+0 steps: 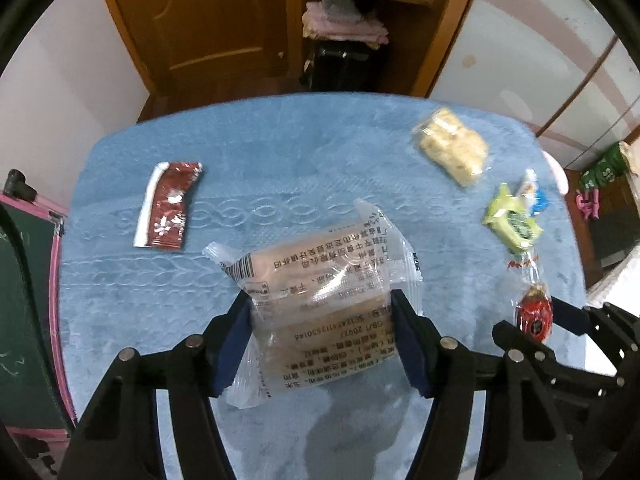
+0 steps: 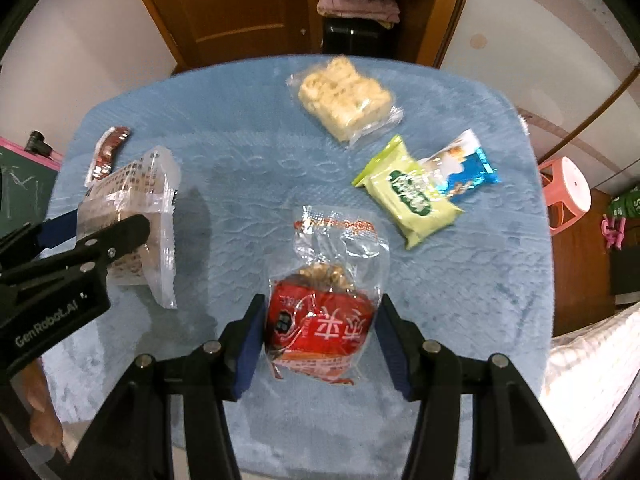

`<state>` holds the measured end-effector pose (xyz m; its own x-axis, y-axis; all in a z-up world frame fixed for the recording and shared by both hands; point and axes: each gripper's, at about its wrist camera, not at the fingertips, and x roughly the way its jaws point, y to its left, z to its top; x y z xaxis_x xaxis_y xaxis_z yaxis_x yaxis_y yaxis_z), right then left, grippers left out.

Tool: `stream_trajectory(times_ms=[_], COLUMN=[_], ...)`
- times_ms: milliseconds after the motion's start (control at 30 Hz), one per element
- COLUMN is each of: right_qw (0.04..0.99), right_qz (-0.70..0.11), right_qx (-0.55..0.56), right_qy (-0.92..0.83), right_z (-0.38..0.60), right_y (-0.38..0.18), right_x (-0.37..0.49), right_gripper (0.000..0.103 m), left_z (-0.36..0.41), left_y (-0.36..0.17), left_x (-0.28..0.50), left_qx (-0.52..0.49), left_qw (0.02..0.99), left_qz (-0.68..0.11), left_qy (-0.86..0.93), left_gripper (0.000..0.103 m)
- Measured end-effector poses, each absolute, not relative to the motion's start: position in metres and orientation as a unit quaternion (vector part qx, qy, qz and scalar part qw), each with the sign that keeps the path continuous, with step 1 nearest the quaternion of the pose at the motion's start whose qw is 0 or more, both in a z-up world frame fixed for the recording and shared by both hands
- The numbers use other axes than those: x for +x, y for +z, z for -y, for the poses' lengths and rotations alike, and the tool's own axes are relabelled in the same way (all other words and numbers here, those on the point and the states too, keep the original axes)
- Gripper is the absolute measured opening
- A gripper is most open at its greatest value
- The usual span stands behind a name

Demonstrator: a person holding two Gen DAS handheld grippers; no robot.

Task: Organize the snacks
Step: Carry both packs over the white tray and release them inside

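Note:
My left gripper (image 1: 320, 300) is shut on a clear-wrapped brown cake (image 1: 316, 292) with printed text, held above the blue towel (image 1: 280, 152); it also shows in the right wrist view (image 2: 128, 220). My right gripper (image 2: 320, 312) is shut on a red-and-clear snack packet (image 2: 320, 316), which shows at the right in the left wrist view (image 1: 534, 314). On the towel lie a dark red sachet (image 1: 170, 204), a pale puffed-rice bar pack (image 2: 344, 98), a green packet (image 2: 408, 196) and a blue-white packet (image 2: 460, 168).
The towel-covered table ends at a wooden door (image 1: 200, 16) and open shelves with folded cloth (image 1: 344, 24). A pink-edged green chalkboard (image 1: 24, 312) stands at the left. A pink stool (image 2: 566, 188) stands at the right, and a bed edge (image 2: 592, 376) is at the lower right.

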<state>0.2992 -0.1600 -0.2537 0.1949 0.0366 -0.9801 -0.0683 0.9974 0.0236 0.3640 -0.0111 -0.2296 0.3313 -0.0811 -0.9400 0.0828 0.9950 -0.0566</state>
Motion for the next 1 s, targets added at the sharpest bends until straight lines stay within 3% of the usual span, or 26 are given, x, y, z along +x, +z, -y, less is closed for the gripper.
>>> stream_trajectory(times_ms=[300,533,733,1000], right_qw=[0.820,0.866,0.882,0.858], right_qz=[-0.568,-0.489,-0.455,-0.506], right_qx=[0.016,-0.009,-0.025,-0.019], right_qy=[0.067,0.101,0.120,0.092], right_z=[0.171,0.157,0.152,0.160], right_y=[-0.174,-0.118,-0.115,-0.158], right_x=[0.241,0.144,0.062,0.024], right_gripper=[0.054,0.054,0.054,0.054], left_z=[0.006,-0.002,-0.008,-0.004], left_y=[-0.133,-0.087,-0.096,-0.157], left_x=[0.281,0.182,0.109,0.068], left_qx=[0.028,0.029,0.030,0.047], left_qw=[0.850,0.867,0.873,0.856], left_qz=[-0.515,-0.470,-0.450,-0.488], left_qy=[-0.108,-0.160,-0.187,-0.164], left_gripper=[0.065,0.065,0.066,0.066])
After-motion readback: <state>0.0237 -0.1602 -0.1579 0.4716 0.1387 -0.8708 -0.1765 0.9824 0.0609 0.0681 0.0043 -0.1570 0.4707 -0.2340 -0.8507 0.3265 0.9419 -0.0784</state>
